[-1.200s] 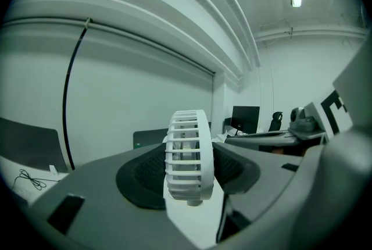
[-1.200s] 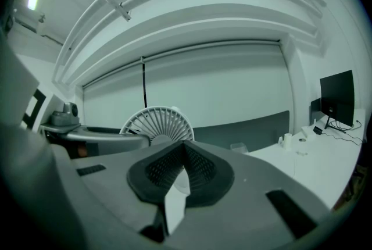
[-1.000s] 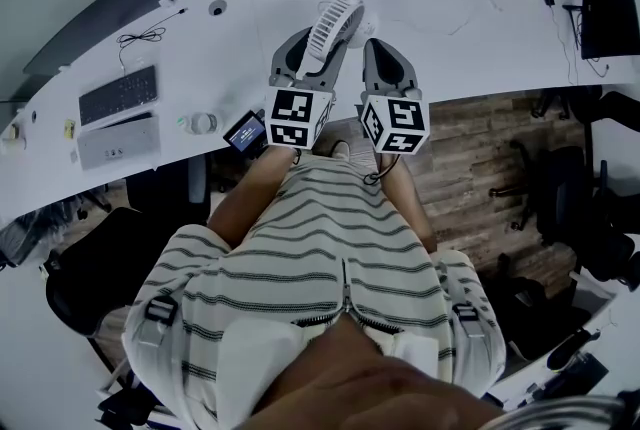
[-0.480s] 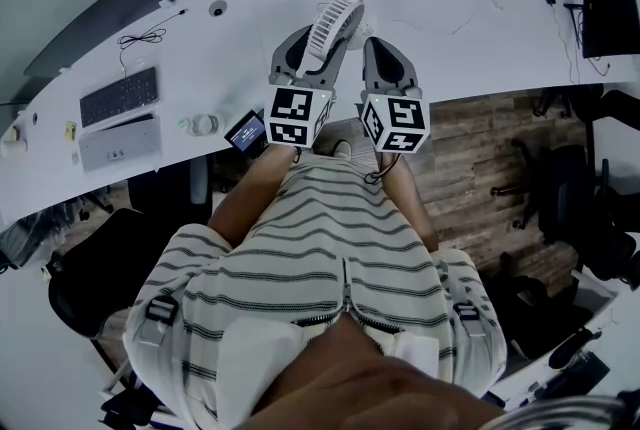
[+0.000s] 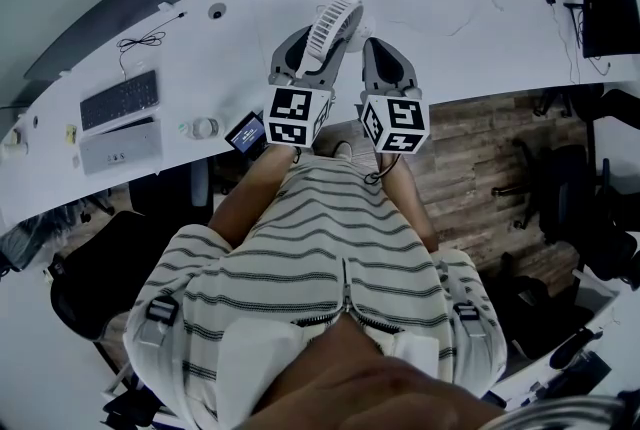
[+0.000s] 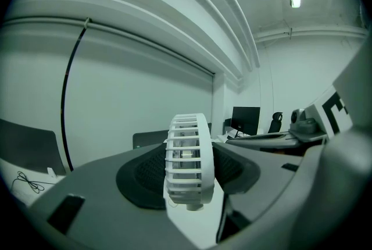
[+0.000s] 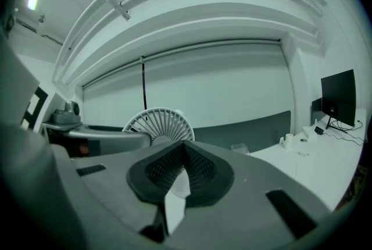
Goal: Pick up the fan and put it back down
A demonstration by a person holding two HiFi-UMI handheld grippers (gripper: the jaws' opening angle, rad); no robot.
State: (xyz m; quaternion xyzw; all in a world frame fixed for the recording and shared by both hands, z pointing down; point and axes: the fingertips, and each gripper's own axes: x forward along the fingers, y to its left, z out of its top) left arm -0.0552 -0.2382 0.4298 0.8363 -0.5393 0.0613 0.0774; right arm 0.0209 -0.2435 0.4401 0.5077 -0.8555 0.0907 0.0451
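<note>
The left gripper has its fingers closed on the white fan, one pad against each face of its round cage. It is over the white counter at the person's 12 o'clock. At its 3 o'clock, the right gripper holds nothing, its fingers pressed together.

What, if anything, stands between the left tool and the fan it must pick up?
Nothing visible does. The fan already stands edge-on between the left tool's jaws, whose pads appear to press on both its sides. The right tool, jaws together and empty, sits off to the fan's side.
</note>
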